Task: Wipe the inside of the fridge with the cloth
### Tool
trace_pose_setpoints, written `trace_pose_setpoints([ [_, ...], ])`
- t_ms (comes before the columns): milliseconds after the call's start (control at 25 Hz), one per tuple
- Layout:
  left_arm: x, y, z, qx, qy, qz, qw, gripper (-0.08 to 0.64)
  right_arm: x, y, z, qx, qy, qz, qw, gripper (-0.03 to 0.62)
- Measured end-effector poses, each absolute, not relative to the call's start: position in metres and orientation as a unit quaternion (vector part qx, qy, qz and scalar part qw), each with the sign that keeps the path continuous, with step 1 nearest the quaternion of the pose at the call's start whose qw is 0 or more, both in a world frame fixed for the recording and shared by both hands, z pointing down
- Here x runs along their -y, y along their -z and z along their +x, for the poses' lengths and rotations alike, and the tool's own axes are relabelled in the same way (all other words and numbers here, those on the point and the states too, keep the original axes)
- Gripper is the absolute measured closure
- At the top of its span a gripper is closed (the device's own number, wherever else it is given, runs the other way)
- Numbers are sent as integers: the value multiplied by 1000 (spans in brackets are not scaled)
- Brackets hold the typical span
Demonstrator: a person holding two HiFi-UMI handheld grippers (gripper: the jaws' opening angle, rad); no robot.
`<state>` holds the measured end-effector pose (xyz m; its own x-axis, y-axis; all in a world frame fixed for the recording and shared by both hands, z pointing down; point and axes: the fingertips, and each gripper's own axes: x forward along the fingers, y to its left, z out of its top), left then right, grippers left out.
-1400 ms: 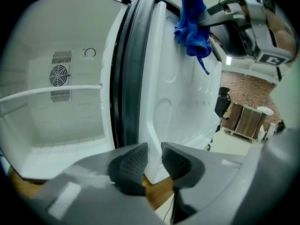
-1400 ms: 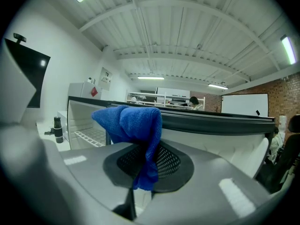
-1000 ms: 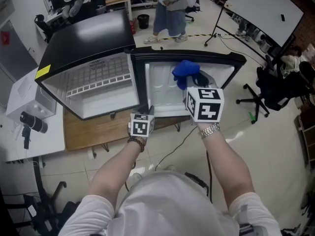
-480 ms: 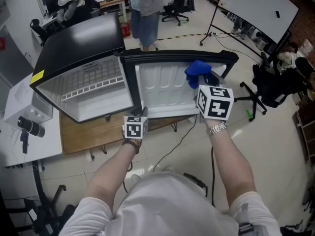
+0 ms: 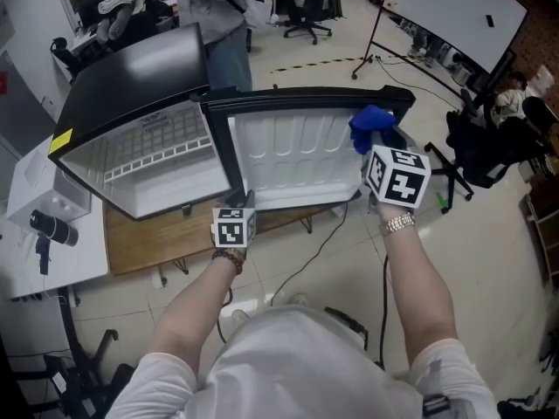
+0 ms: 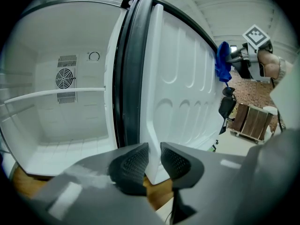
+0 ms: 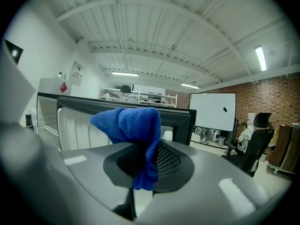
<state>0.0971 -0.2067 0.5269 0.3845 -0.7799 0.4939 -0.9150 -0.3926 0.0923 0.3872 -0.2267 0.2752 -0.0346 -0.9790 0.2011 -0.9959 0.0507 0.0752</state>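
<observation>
The small fridge (image 5: 148,85) stands on a low wooden table with its door (image 5: 297,160) swung wide, white liner facing me. My left gripper (image 5: 247,201) is shut on the door's lower edge near the hinge; in the left gripper view the door edge (image 6: 151,139) sits pinched between both pads. My right gripper (image 5: 374,145) is shut on a blue cloth (image 5: 371,122), held against the door's upper right corner. The right gripper view shows the cloth (image 7: 129,123) bunched above the jaws and hanging down between them. The white fridge interior (image 6: 61,102) with one shelf is open at the left.
A person (image 5: 218,16) stands just behind the fridge. A black office chair (image 5: 480,147) and a whiteboard (image 5: 454,16) are at the right. A white box with a camera (image 5: 44,216) sits left of the wooden table (image 5: 148,234). A cable (image 5: 323,243) trails over the floor.
My right gripper has carried the blue cloth rightward across the door liner to its right corner. The left gripper has stayed on the door edge. The person behind has walked left.
</observation>
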Motion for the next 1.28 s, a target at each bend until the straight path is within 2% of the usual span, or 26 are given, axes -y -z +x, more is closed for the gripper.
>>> trace_pose_setpoints([
  [280,206,-524,97,529,-188,809,176,474,225,-275,406,711,-44,695,94,552],
  [520,203,-524,100,528,-185,809,180,476,213,-268,392,727,-42,681,77,552],
  [760,205,-526,100,518,-184,816,179,476,195,-277,312,779,-41,621,70,552],
  [1040,205,-526,99,508,-187,821,181,474,196,-324,203,827,-66,549,103,552],
  [1280,205,-526,101,498,-185,827,183,472,210,-359,153,839,-83,524,124,552],
])
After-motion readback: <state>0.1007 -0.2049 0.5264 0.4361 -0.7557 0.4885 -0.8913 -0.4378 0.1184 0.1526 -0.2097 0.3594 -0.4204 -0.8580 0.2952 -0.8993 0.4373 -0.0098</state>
